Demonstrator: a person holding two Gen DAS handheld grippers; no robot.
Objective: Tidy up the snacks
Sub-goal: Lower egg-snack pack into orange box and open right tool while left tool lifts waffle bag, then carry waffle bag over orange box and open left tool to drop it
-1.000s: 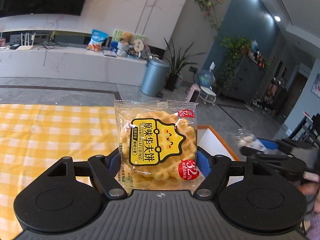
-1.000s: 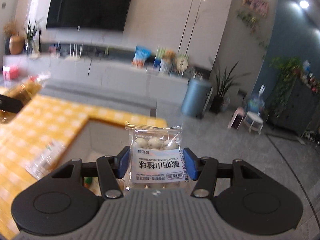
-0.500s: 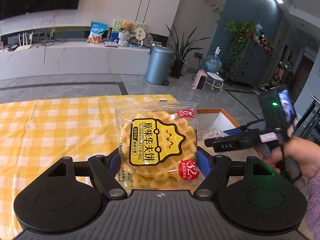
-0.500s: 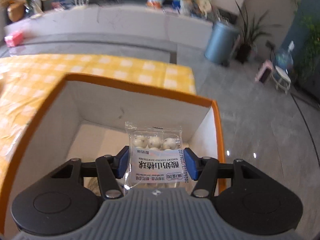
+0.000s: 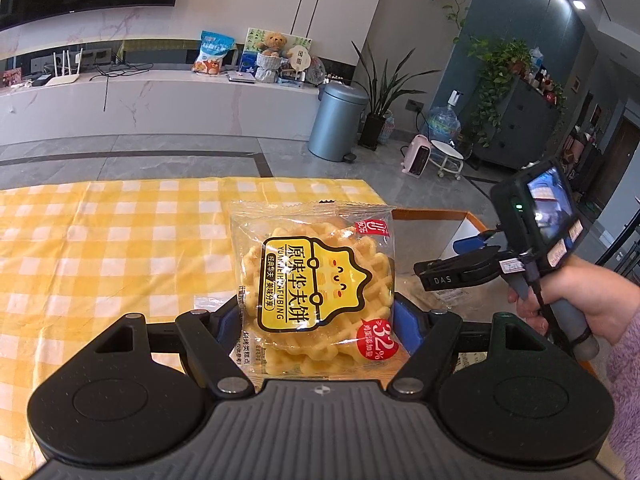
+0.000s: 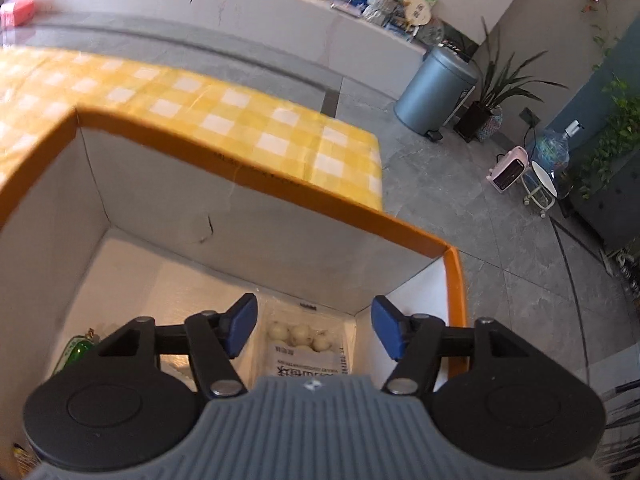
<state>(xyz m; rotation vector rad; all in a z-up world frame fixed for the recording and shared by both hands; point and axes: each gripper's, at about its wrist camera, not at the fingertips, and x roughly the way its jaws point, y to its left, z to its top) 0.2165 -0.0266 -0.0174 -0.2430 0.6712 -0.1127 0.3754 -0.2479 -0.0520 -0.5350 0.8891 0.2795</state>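
Note:
My left gripper (image 5: 318,318) is shut on a clear packet of yellow waffle biscuits (image 5: 316,284) and holds it upright above the yellow checked tablecloth (image 5: 100,248). My right gripper (image 6: 314,330) is open over the orange-rimmed white box (image 6: 256,178). A clear packet of white yogurt hawthorn balls (image 6: 306,346) lies loose on the box floor between and below its fingers. In the left wrist view the right gripper (image 5: 456,264) reaches down into the box (image 5: 436,214) at the right.
A green-labelled snack (image 6: 76,350) lies at the box's lower left. The table's far edge drops to a grey tiled floor with a metal bin (image 5: 340,122), a plant and a small stool. A long white counter (image 5: 160,100) runs along the back wall.
My right gripper has gone down into the box and opened, dropping the hawthorn ball packet onto the box floor. My left gripper still holds the waffle packet; its view has tilted down slightly.

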